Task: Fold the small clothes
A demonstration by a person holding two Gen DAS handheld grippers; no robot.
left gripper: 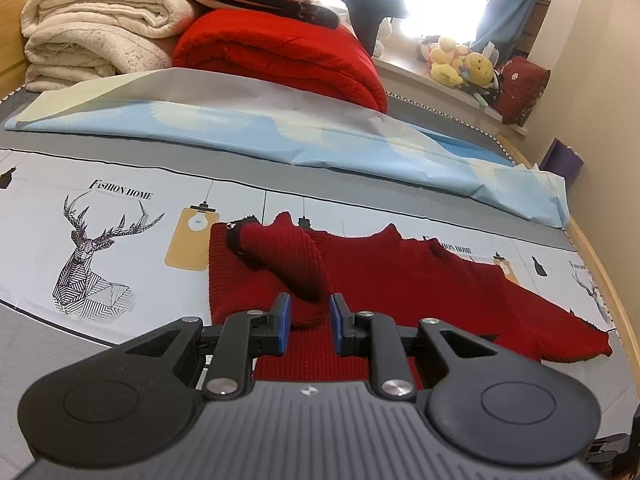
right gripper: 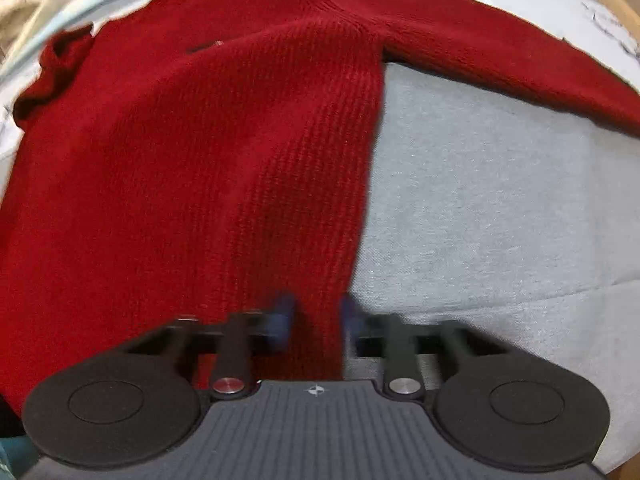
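Note:
A dark red knit sweater (left gripper: 400, 276) lies spread on the printed bed sheet (left gripper: 120, 168). One sleeve (left gripper: 280, 256) is folded across its body, black-trimmed cuff at the far left. My left gripper (left gripper: 309, 316) is shut on the near end of that raised sleeve, with red knit filling the gap between the blue pads. In the right wrist view the sweater (right gripper: 200, 140) fills the left half, and its other sleeve (right gripper: 500, 48) stretches off to the right. My right gripper (right gripper: 318, 316), blurred, is closed over the sweater's side edge, with fabric between the pads.
At the back are stacked cream blankets (left gripper: 92, 28) and a folded red blanket (left gripper: 288, 56), with a light blue sheet (left gripper: 280, 132) in front. Plush toys (left gripper: 460, 60) sit on the window sill. The wooden bed edge (left gripper: 600, 276) and a wall run along the right. Grey sheet (right gripper: 500, 200) lies beside the sweater.

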